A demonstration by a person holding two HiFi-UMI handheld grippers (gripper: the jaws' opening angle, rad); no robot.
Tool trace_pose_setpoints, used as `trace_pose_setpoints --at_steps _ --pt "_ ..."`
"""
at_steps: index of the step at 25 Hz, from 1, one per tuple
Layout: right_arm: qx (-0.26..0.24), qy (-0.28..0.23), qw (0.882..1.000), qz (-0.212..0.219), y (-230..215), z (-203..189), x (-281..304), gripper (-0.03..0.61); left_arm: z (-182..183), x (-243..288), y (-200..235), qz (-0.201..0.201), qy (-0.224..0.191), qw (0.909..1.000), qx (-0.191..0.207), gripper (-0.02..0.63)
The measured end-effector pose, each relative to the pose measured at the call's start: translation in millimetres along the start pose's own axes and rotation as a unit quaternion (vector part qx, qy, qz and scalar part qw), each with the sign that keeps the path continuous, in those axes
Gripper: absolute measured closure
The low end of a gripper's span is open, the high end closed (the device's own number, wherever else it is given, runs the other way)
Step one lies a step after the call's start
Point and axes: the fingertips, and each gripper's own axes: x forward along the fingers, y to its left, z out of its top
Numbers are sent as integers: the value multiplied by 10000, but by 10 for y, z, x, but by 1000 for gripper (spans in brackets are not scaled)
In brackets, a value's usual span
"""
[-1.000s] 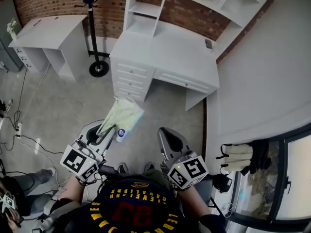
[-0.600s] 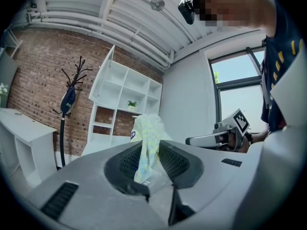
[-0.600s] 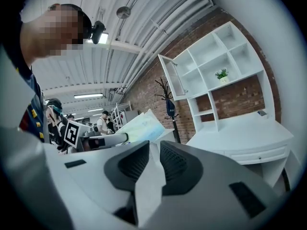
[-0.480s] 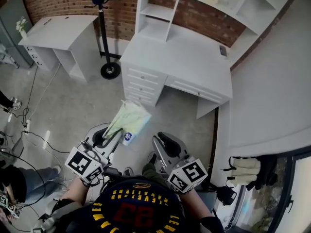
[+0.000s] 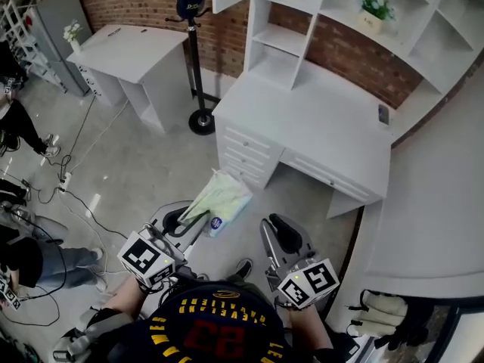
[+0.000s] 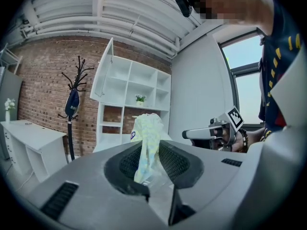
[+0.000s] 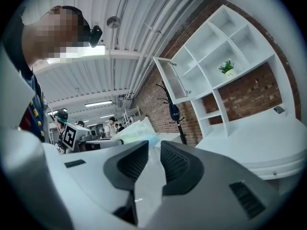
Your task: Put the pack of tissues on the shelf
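Nearer now than a second ago, the white worktop [image 5: 325, 119] and the shelf unit [image 5: 299, 40] standing on it fill the upper right of the head view, where before they sat higher and further left. The pack of tissues [image 5: 221, 200] has come along with them and is in mid-air at the centre of the frame, over the grey floor [image 5: 128, 172] and just short of the worktop's drawers [image 5: 246, 153].

The left gripper [image 5: 190, 219] pinches the pack by the thin end of its pale green wrapper. In the left gripper view the wrapper rises upright between the two dark pads, with the bulk of the pack above them. The right gripper [image 5: 278, 229] is level beside it at lower centre, apart from the pack. Its jaws stand a narrow gap apart with nothing between them.

A small potted plant [image 5: 374, 13] sits in an upper compartment of the shelf unit. A coat stand [image 5: 193, 51] stands to its left.
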Motion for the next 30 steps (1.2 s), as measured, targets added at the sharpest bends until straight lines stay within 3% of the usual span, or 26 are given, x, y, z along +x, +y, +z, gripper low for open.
trace_pose_setpoints --at_steps 7,19,30 --pt "-200 -96 9996 175 -502 187 -47 518 57 390 -40 352 130 9993 32 529" --pt "-309 78 9993 211 -1019 161 3 528 -28 855 -16 440 325 9985 -75 529" --pt "-230 14 9992 -331 -1436 283 429 555 -21 1391 591 -23 157 9997 -196 529"
